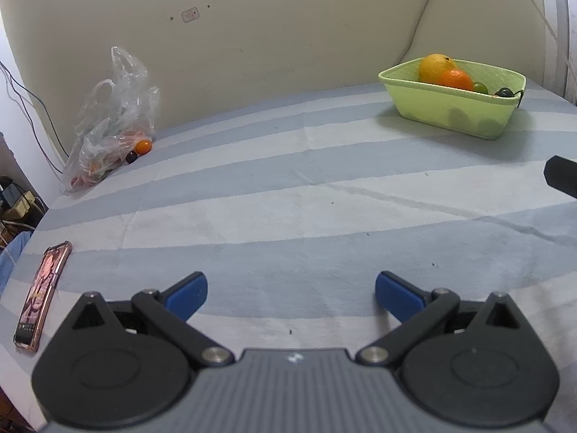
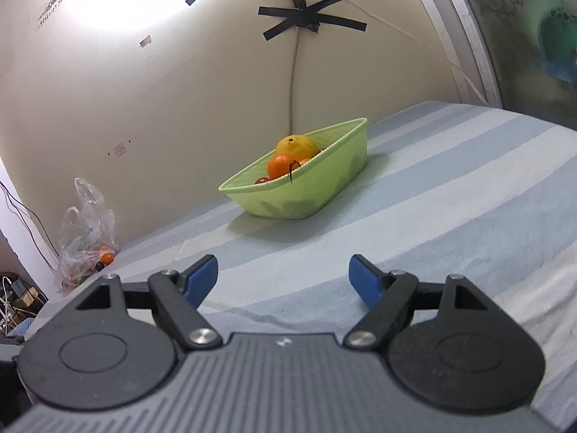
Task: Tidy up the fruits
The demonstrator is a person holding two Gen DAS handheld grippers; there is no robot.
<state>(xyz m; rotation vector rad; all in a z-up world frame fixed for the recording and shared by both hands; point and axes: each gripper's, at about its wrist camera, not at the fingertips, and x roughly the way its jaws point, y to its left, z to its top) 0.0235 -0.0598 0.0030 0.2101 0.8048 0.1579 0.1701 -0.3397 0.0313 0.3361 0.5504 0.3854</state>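
Both the left gripper (image 1: 291, 290) and right gripper (image 2: 283, 281) hang spread and empty at bottom centre, the green basket (image 1: 450, 108) already fruit-filled upper right, so next likely means reaching the plastic bag (image 1: 108, 122) at left for its small orange fruit (image 1: 143, 146).

Fruit low in basket (image 1: 455, 115) only dim shadows thru wall; bag (image 1: 108, 122) contents at 9 o'clock indistinct; right claw (image 1: 562, 176) cut off at 3.
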